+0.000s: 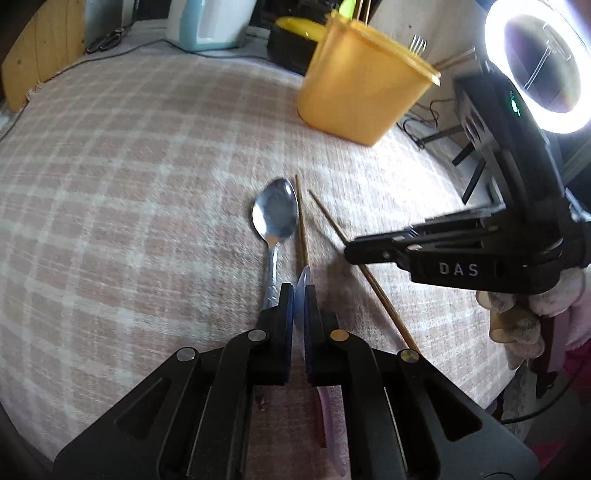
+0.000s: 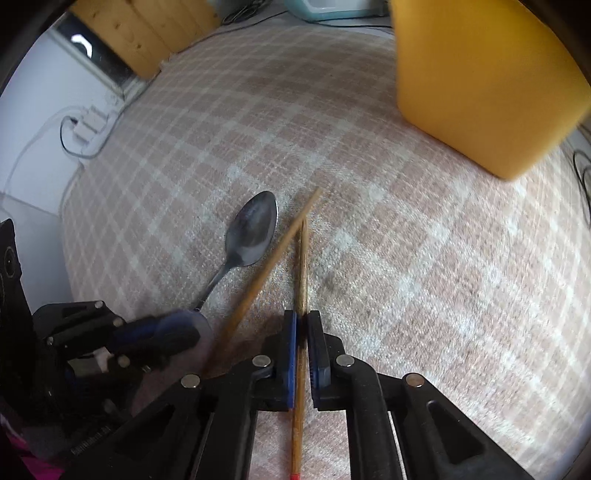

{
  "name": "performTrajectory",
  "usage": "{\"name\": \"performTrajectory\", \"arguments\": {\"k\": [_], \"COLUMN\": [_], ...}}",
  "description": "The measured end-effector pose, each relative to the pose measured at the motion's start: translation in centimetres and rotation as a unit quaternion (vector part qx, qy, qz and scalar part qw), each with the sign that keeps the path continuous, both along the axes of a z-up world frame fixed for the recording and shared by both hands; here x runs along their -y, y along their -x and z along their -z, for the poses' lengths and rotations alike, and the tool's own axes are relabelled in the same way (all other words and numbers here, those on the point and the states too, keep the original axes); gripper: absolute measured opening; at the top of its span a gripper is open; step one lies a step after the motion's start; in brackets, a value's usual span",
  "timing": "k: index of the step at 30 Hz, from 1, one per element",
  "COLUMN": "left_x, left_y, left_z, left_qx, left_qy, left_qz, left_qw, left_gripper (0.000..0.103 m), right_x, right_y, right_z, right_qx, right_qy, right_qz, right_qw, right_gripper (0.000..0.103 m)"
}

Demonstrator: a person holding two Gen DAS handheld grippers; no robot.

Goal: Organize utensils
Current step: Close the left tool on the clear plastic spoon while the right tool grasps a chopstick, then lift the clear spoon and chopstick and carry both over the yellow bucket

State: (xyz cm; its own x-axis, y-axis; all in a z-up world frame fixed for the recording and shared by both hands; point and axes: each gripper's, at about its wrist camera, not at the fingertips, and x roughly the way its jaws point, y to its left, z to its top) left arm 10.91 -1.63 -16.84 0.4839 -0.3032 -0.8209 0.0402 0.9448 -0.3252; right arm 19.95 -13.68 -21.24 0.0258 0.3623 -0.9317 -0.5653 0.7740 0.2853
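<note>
My left gripper (image 1: 300, 295) is shut on a translucent pale purple plastic utensil (image 1: 303, 282) held edge-on between its pads. A metal spoon (image 1: 275, 218) lies on the checked cloth just ahead of it, with two wooden chopsticks to its right. My right gripper (image 2: 303, 317) is shut on one chopstick (image 2: 302, 258), which runs through its pads. The other chopstick (image 2: 273, 258) lies loose beside it, next to the spoon (image 2: 253, 230). The yellow utensil tub (image 1: 362, 77) stands at the far right and holds a fork and sticks; its wall fills the upper right of the right wrist view (image 2: 480, 81).
A checked pink and white cloth (image 1: 129, 166) covers the surface. A ring light (image 1: 539, 70) glows at the right edge. A pale blue appliance (image 1: 207, 22) and cables sit at the back. A wooden board (image 2: 147, 29) and white wall lie beyond the left edge.
</note>
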Motion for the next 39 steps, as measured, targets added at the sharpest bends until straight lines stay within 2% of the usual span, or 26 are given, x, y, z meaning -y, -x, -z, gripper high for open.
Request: {"name": "performTrajectory", "arguments": {"k": [5, 10, 22, 26, 30, 39], "left_x": [-1.5, -2.7, -1.6, -1.3, -0.4, 0.9], "left_y": [0.2, 0.3, -2.3, -4.3, -6.4, -11.8], "left_z": [-2.1, -4.9, -10.2, -12.1, -14.4, -18.5], "left_qx": [0.022, 0.055, 0.143, 0.175, 0.217, 0.285], "left_qy": [0.005, 0.006, 0.002, 0.002, -0.006, -0.020], "left_qz": [-0.014, -0.019, -0.004, 0.001, 0.007, 0.023], "left_qw": [0.9996, 0.9983, 0.9897, 0.9846, 0.9761, 0.9582], "left_gripper": [0.002, 0.002, 0.002, 0.002, 0.002, 0.002], "right_x": [2.5, 4.6, 8.6, 9.7, 10.5, 12.0], "right_y": [0.4, 1.6, 4.0, 4.4, 4.4, 3.4], "right_z": [-1.9, -4.5, -10.4, -12.9, -14.9, -19.1], "right_qx": [0.012, 0.049, 0.159, 0.195, 0.222, 0.273], "right_qy": [-0.051, -0.100, -0.166, -0.174, -0.180, -0.195], "right_qz": [0.034, 0.065, 0.138, 0.158, 0.173, 0.202], "right_qw": [0.998, 0.992, 0.963, 0.952, 0.943, 0.920], "right_gripper": [0.003, 0.003, 0.003, 0.003, 0.003, 0.003]}}
